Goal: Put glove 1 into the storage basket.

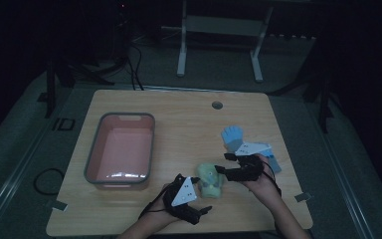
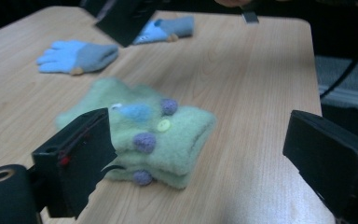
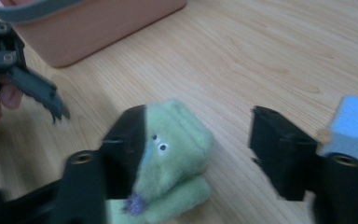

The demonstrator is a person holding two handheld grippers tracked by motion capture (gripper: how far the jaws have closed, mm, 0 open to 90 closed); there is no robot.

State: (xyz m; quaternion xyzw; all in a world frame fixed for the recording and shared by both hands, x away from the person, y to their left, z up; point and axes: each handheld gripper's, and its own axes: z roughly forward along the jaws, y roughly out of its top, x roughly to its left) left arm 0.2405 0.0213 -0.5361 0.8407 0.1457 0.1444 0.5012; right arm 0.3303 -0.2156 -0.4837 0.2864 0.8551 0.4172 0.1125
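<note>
A folded pair of fuzzy green gloves [image 1: 210, 180] with purple bobbles lies near the table's front edge. My left gripper [image 1: 201, 195] points at it from the near left. In the left gripper view the green gloves [image 2: 158, 135] sit between the wide-apart jaws of the left gripper [image 2: 198, 140]; the left jaw is at the pile's edge and the right jaw stands well clear. My right gripper [image 1: 223, 164] comes in from the right. In its own view the right gripper [image 3: 200, 128] stands open around the green gloves [image 3: 177, 154], left jaw against them, right jaw apart.
A pink bin [image 1: 122, 115] with a grey rim stands at the table's left. One blue glove [image 1: 232, 135] lies flat behind the grippers, a second blue glove [image 1: 272, 160] beside my right hand. A round grommet [image 1: 217, 105] sits near the far edge.
</note>
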